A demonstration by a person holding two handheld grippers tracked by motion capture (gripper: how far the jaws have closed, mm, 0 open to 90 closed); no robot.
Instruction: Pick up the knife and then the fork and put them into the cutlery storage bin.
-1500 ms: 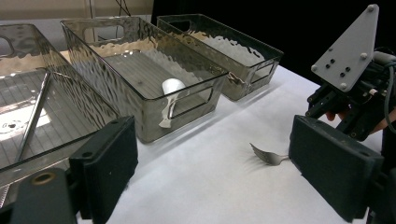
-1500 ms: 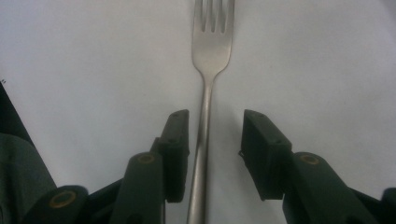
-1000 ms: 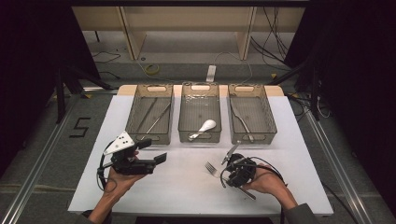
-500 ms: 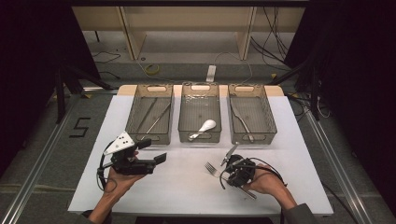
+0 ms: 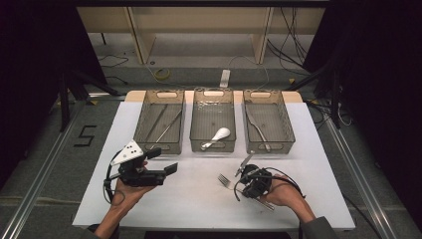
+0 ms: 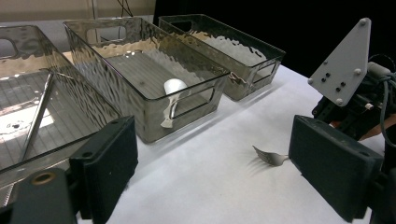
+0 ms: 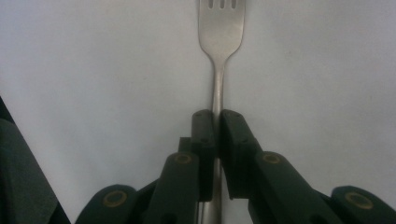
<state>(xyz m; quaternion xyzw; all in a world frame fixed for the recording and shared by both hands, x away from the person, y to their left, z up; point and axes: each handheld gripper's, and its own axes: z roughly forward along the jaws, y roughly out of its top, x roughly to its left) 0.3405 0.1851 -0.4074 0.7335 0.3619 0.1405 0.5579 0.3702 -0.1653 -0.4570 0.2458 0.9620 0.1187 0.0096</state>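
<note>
Metal fork (image 7: 219,42), handle clamped, tines forward

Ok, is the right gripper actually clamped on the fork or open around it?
Shut on it. In the right gripper view, the right gripper has both jaws pressed against the fork handle, with no gap either side.

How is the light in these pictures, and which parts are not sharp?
High view: the white table is bright, the surroundings dark. Left gripper view: the clear bins show wavy glare, and the fork casts a soft shadow. Right gripper view: the near tool looks blurred; the fork is sharper.
</note>
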